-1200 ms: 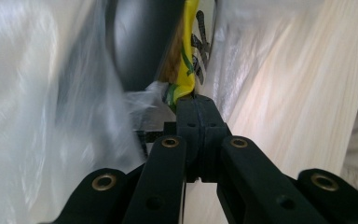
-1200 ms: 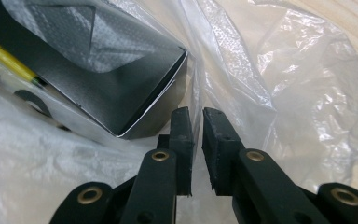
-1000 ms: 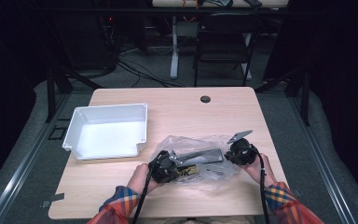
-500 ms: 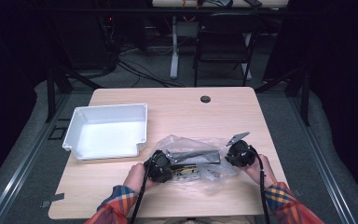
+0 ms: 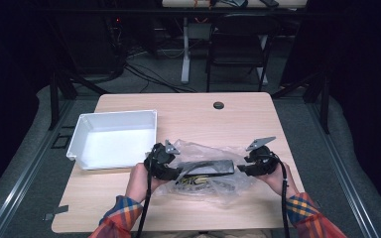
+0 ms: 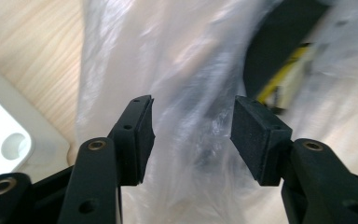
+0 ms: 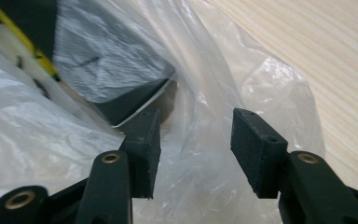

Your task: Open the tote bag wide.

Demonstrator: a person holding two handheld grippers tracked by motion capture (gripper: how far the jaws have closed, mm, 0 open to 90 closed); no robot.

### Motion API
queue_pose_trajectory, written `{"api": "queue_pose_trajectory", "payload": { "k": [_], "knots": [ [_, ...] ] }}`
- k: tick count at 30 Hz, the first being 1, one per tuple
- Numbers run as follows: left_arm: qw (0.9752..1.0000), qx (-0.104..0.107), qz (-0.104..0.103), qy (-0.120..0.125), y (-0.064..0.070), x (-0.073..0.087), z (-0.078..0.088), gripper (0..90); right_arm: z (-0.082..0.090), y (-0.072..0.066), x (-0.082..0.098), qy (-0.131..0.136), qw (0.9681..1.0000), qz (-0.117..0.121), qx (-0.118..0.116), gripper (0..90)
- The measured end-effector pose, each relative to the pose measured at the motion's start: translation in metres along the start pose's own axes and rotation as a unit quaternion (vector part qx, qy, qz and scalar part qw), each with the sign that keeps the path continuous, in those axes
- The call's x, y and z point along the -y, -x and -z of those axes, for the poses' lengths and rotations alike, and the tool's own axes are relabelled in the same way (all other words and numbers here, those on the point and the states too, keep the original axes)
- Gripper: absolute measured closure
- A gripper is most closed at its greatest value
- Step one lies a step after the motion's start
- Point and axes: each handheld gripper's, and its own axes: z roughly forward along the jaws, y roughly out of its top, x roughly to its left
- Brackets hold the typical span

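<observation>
Judging the risks first, we thought the clear plastic bag [image 5: 206,171], lying crumpled on the near middle of the table [image 5: 188,111] with a dark flat item [image 5: 208,167] and something yellow inside, could slump or slide, since neither tool gripped it: the left gripper [image 6: 193,128] and right gripper [image 7: 196,140] had just been opening, their jaws spread with loose film between the pads but nothing pinched. A re-grip could catch only a thin fold, which might tear or slip. The white tray [image 5: 82,148] sat just left of the left gripper, so a leftward swing might knock it. The far half of the table lay open; the near edge was close to the bag.
</observation>
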Motion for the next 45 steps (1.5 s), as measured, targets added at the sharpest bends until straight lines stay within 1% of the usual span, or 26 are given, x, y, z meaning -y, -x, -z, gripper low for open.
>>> {"api": "queue_pose_trajectory", "payload": {
  "k": [2, 4, 5, 7, 8, 9, 11, 13, 15, 16, 18, 20, 24, 25, 26, 27, 29, 31, 33, 35, 37, 38, 39, 42, 44, 45],
  "knots": [
    [0.9995, 0.009, 0.005, -0.03, -0.004, 0.002, -0.01, 48.3, -0.007, 0.002, 0.002, -0.008, 0.9999, -0.006, 0.003, 55.3],
    [0.999, 0.015, 0.004, -0.042, -0.008, 0.005, -0.016, 52.9, -0.013, 0.001, 0.003, -0.015, 0.9998, -0.009, 0.004, 59.3],
    [0.9989, 0.015, 0.003, -0.044, -0.01, 0.006, -0.017, 55.0, -0.014, 0.001, 0.003, -0.019, 0.9998, -0.009, 0.0, 60.5],
    [0.9992, 0.014, 0.001, -0.037, -0.012, 0.009, -0.016, 67.8, -0.016, 0.001, 0.003, -0.023, 0.9997, -0.004, 0.002, 65.2],
    [0.9995, 0.004, -0.003, -0.031, -0.013, 0.009, -0.015, 72.9, -0.015, 0.001, 0.003, -0.023, 0.9997, -0.003, 0.002, 67.3],
    [0.9996, -0.013, -0.003, -0.023, -0.013, 0.01, -0.014, 79.9, -0.015, 0.001, 0.003, -0.017, 0.9998, -0.005, 0.003, 69.6],
    [0.9992, -0.039, 0.001, -0.011, -0.013, 0.009, -0.015, 85.5, -0.013, 0.001, 0.002, -0.007, 0.9999, -0.006, 0.004, 72.9],
    [0.9972, -0.073, 0.0, -0.017, -0.012, 0.008, -0.02, 86.8, -0.013, 0.001, 0.001, 0.001, 0.9999, -0.007, 0.007, 74.9],
    [0.9963, -0.08, 0.003, -0.032, -0.011, 0.008, -0.031, 87.2, -0.016, 0.0, -0.001, 0.005, 0.9999, -0.009, 0.013, 76.1],
    [0.9956, -0.084, 0.001, -0.041, -0.011, 0.008, -0.037, 87.2, -0.018, 0.0, -0.003, 0.0, 0.9998, -0.008, 0.018, 76.2],
    [0.9955, -0.077, 0.005, -0.056, -0.009, 0.009, -0.047, 87.2, -0.025, 0.0, -0.005, -0.001, 0.9997, -0.012, 0.021, 76.0],
    [0.9957, -0.07, 0.009, -0.061, -0.008, 0.009, -0.053, 87.2, -0.031, 0.0, -0.006, -0.014, 0.9996, -0.005, 0.025, 75.4],
    [0.9964, -0.054, 0.027, -0.059, -0.01, 0.01, -0.056, 87.2, -0.038, -0.002, -0.007, -0.034, 0.9989, -0.001, 0.032, 74.7],
    [0.9955, -0.055, 0.029, -0.071, -0.011, 0.01, -0.059, 87.2, -0.038, -0.001, -0.007, -0.034, 0.9987, -0.003, 0.037, 75.4],
    [0.9956, -0.051, 0.034, -0.072, -0.012, 0.011, -0.062, 87.0, -0.039, -0.001, -0.007, -0.042, 0.9976, -0.003, 0.054, 75.6],
    [0.9955, -0.047, 0.039, -0.072, -0.014, 0.012, -0.063, 86.9, -0.04, 0.001, -0.006, -0.043, 0.9976, -0.006, 0.053, 75.7],
    [0.9953, -0.045, 0.038, -0.077, -0.014, 0.011, -0.064, 87.0, -0.041, 0.006, -0.004, -0.039, 0.9978, -0.018, 0.05, 76.6],
    [0.9953, -0.041, 0.035, -0.08, -0.013, 0.011, -0.064, 87.1, -0.039, 0.009, -0.003, -0.045, 0.9972, -0.016, 0.057, 77.4],
    [0.9955, -0.038, 0.031, -0.081, -0.011, 0.01, -0.065, 87.1, -0.039, 0.01, -0.003, -0.048, 0.9962, -0.012, 0.071, 77.2],
    [0.9954, -0.029, 0.032, -0.085, -0.009, 0.01, -0.064, 87.0, -0.04, 0.011, -0.003, -0.051, 0.9954, -0.006, 0.08, 76.1],
    [0.9956, -0.018, 0.031, -0.086, -0.009, 0.011, -0.062, 86.5, -0.039, 0.011, -0.003, -0.059, 0.9942, 0.001, 0.09, 71.1],
    [0.9957, -0.015, 0.031, -0.086, -0.008, 0.013, -0.061, 85.6, -0.037, 0.011, -0.002, -0.065, 0.9942, 0.003, 0.085, 67.6],
    [0.9958, -0.013, 0.031, -0.085, -0.009, 0.014, -0.059, 84.5, -0.035, 0.012, -0.001, -0.067, 0.995, 0.005, 0.074, 62.5],
    [0.9959, -0.005, 0.033, -0.084, -0.01, 0.016, -0.055, 81.2, -0.022, 0.015, 0.002, -0.053, 0.9969, 0.006, 0.058, 50.4],
    [0.996, -0.003, 0.034, -0.083, -0.01, 0.016, -0.053, 80.1, -0.012, 0.015, 0.004, -0.036, 0.9979, 0.01, 0.053, 43.8],
    [0.996, -0.002, 0.035, -0.082, -0.01, 0.016, -0.052, 79.0, -0.008, 0.015, 0.005, -0.02, 0.9988, 0.008, 0.045, 41.0]
  ]
}}
